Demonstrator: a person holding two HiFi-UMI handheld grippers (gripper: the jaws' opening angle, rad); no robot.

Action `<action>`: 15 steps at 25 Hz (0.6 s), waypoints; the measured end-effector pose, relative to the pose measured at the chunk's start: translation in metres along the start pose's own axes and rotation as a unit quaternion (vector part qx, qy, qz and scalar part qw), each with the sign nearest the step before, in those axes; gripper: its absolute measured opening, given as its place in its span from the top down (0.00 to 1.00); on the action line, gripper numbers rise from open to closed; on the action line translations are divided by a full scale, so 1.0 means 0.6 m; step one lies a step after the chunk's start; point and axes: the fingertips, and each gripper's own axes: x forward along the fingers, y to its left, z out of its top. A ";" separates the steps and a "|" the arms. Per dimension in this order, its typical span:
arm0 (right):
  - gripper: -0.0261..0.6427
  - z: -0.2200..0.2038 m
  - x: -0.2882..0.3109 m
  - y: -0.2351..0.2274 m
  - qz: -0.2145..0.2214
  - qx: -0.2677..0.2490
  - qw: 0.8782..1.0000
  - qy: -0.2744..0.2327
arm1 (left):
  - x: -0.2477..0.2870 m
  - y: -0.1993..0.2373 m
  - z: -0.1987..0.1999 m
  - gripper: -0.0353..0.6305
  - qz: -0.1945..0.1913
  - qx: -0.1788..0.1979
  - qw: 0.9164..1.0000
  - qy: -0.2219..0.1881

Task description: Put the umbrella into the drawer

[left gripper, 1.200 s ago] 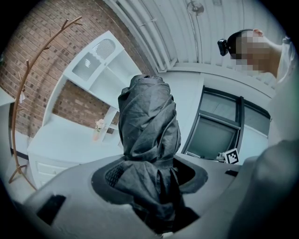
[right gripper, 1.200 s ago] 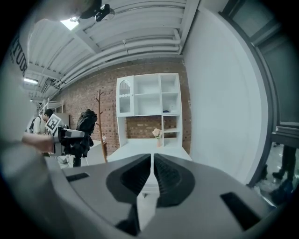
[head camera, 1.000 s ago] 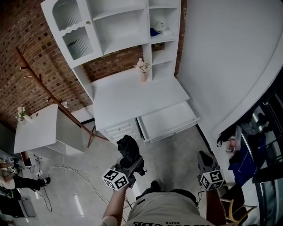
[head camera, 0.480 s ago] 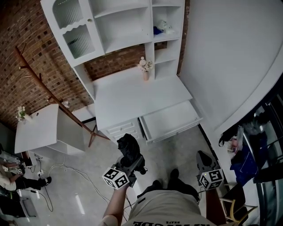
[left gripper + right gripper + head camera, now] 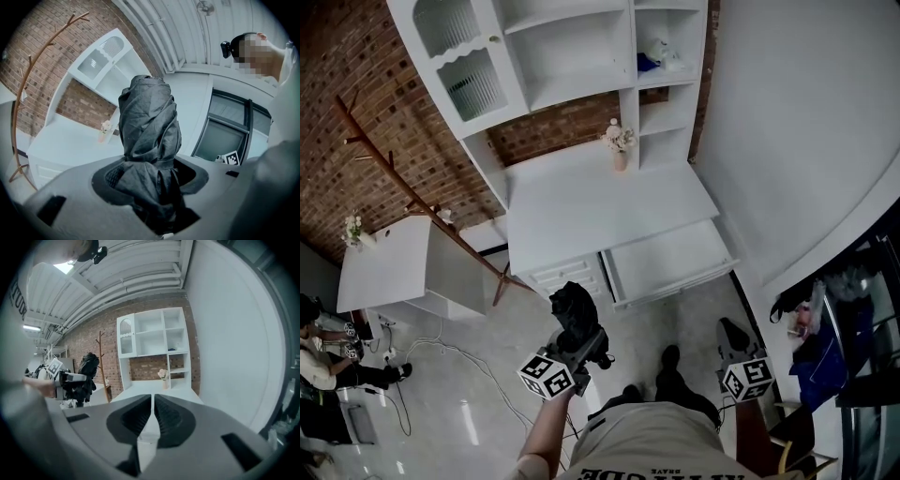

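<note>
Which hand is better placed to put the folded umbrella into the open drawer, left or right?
Left. The left gripper is closed on the folded dark grey fabric umbrella, so it can carry it to the open white desk drawer ahead. The right gripper is shut and empty.

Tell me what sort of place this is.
Probably a mock home study inside a workshop or lab: a white desk with shelves stands against a brick wall, a wooden coat stand beside it, and loose cables trail across the floor.
</note>
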 end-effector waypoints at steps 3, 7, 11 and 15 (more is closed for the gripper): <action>0.91 0.011 0.032 -0.022 0.014 -0.001 1.000 0.000 | 0.026 0.003 0.003 0.58 0.008 0.000 1.000 0.001; 0.91 0.027 0.081 -0.053 0.037 -0.006 0.999 0.003 | 0.066 0.011 0.011 0.58 0.020 0.001 1.000 0.000; 0.91 0.040 0.128 -0.088 0.057 -0.009 0.998 0.010 | 0.109 0.020 0.015 0.58 0.037 -0.006 0.999 -0.001; 0.91 0.048 0.171 -0.125 0.078 -0.008 0.997 0.017 | 0.153 0.025 0.012 0.58 0.056 -0.018 0.998 -0.003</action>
